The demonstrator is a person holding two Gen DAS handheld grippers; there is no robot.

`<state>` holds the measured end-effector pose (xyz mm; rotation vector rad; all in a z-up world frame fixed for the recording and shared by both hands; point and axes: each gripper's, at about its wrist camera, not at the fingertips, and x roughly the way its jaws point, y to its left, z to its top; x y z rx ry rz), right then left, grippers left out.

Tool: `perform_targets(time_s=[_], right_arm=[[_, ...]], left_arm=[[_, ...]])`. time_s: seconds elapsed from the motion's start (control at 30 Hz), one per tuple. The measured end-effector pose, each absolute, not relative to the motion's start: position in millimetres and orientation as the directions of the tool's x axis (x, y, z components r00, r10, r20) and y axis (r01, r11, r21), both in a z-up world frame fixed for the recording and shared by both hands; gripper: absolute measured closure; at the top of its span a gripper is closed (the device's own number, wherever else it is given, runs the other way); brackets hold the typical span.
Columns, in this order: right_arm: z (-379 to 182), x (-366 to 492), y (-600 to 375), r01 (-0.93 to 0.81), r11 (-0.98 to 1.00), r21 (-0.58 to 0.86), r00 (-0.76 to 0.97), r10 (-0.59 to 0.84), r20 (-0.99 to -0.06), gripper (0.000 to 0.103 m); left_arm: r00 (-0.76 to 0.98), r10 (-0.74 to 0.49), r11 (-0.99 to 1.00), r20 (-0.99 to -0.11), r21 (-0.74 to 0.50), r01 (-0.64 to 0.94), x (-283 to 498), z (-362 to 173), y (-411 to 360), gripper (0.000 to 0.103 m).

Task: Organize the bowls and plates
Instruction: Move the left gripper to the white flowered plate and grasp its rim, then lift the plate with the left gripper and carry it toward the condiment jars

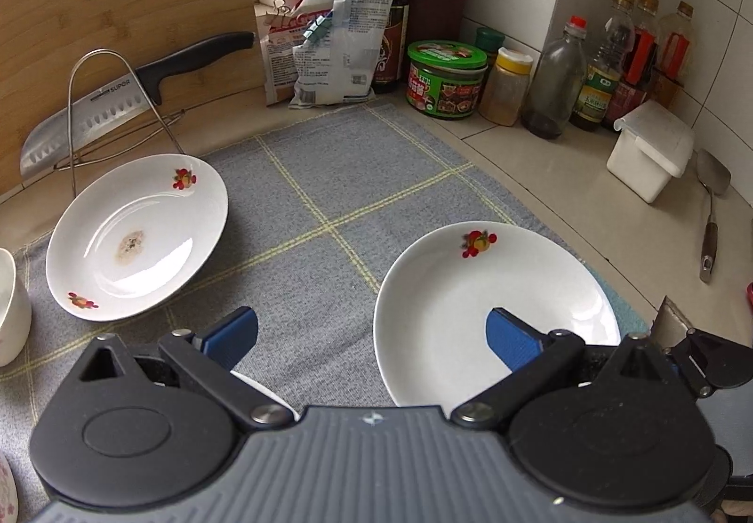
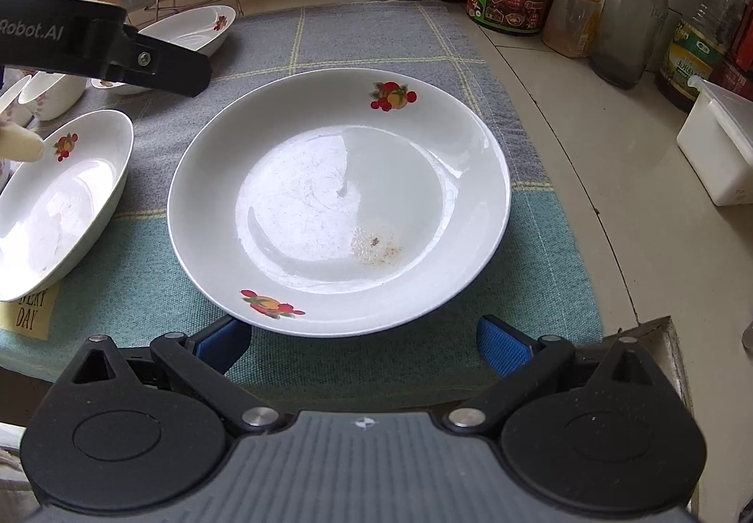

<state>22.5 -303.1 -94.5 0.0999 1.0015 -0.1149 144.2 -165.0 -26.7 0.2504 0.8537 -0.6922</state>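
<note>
A white fruit-print plate [image 2: 339,198] lies on the grey-green cloth [image 2: 376,38]; it also shows at the right of the left wrist view [image 1: 470,287]. My right gripper [image 2: 362,341] is open, just short of its near rim. A second plate [image 1: 136,236] leans at the far left, also in the right wrist view [image 2: 188,28]. A third plate [image 2: 61,203] lies at the left. My left gripper [image 1: 372,334] is open above the cloth, its right finger over the near plate. White bowls [image 2: 52,92] stand at the left; one shows in the left wrist view [image 1: 12,316].
A wire rack [image 1: 99,108] with a knife [image 1: 94,118] and a cutting board [image 1: 132,5] stand behind the leaning plate. Bags [image 1: 324,47], jars [image 1: 444,78] and bottles [image 1: 560,80] line the back wall. A white box [image 1: 652,151] and a spatula [image 1: 710,217] lie at the right.
</note>
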Motion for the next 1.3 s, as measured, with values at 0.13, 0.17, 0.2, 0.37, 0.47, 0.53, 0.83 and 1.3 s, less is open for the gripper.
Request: perform_targets(time_s=[0.13,0.17,0.2,0.37,0.47,0.53,0.83,1.3], right_arm=[[-96.3,24.5,-299.4,0.106,0.994,0.026,0.552,-0.037,-0.833,0.000],[-97.1,25.4,-298.6,0.097,0.995,0.027,0.557,-0.032,-0.830,0.000],[-97.9,26.0,-298.3,0.090,0.996,0.028,0.560,-0.027,-0.828,0.000],[-101.8,28.9,-294.3,0.056,0.998,-0.007,0.569,-0.038,-0.821,0.000],[-102.3,27.8,-294.8,0.042,0.999,-0.015,0.576,-0.036,-0.816,0.000],[-102.6,26.7,-295.5,0.036,0.999,-0.015,0.580,-0.033,-0.814,0.000],[-104.7,18.0,-296.0,0.022,1.000,-0.015,0.616,-0.025,-0.787,0.000],[-104.8,12.7,-310.7,-0.014,1.000,-0.017,0.630,-0.004,-0.776,0.000]], left_arm=[[0.434,-0.455,0.729,-0.777,-0.045,0.683,153.1,-32.4,-171.7,0.001],[0.431,-0.456,0.722,-0.779,-0.039,0.691,155.1,-33.5,-173.1,0.001],[0.428,-0.459,0.714,-0.779,-0.036,0.700,156.9,-34.7,-173.9,0.001],[0.380,-0.481,0.660,-0.791,-0.041,0.750,168.7,-40.0,-181.3,0.001],[0.342,-0.493,0.608,-0.800,-0.036,0.793,173.3,-43.3,-188.2,0.001],[0.308,-0.504,0.573,-0.807,-0.047,0.818,177.2,-45.2,-193.4,0.001],[0.111,-0.526,0.445,-0.843,-0.162,0.881,193.1,-60.9,-220.5,0.003],[-0.011,-0.497,0.330,-0.868,-0.200,0.922,205.6,-76.5,-247.6,0.022]])
